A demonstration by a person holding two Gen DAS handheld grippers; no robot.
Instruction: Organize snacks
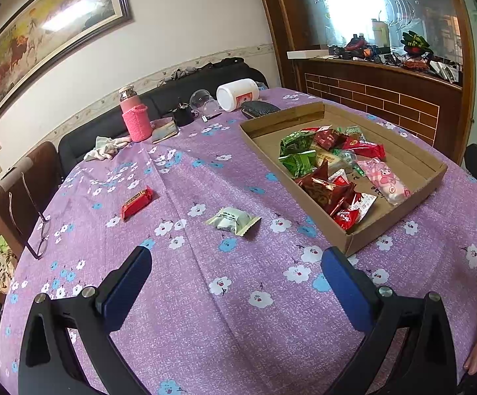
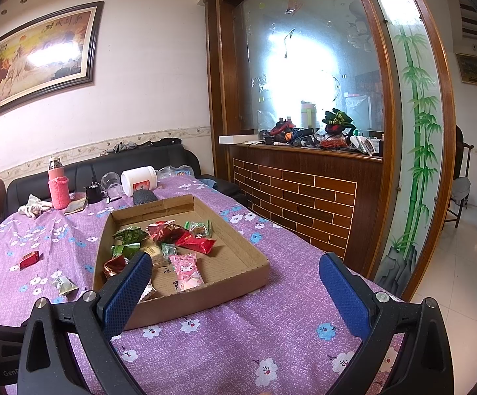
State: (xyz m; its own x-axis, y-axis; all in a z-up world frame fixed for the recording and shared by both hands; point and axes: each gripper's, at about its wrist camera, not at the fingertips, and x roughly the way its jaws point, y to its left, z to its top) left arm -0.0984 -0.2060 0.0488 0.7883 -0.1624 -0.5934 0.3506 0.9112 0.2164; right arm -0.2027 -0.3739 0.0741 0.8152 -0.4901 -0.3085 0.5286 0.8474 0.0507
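A shallow cardboard tray [image 1: 432, 171] [image 2: 238, 250] on the purple flowered tablecloth holds several wrapped snacks, red, green and a pink one [image 1: 386, 177] [image 2: 186, 271]. Two snacks lie loose on the cloth left of the tray: a pale green packet [image 1: 233, 220] [image 2: 63, 284] and a red packet [image 1: 136, 202] [image 2: 29, 259]. My left gripper [image 1: 237, 263] hangs open above the cloth, just short of the pale green packet, nothing between its blue pads. My right gripper [image 2: 233, 270] is open too, over the tray's near edge, holding nothing.
At the table's far end stand a pink bottle in a knitted sleeve [image 1: 133, 115], a white jar on its side [image 1: 237, 93], a glass [image 1: 202, 100], a dark pouch [image 1: 260, 108] and a cloth [image 1: 107, 148]. Glasses [image 1: 41, 233] lie at the left edge. A wooden partition [image 2: 304, 197] stands to the right.
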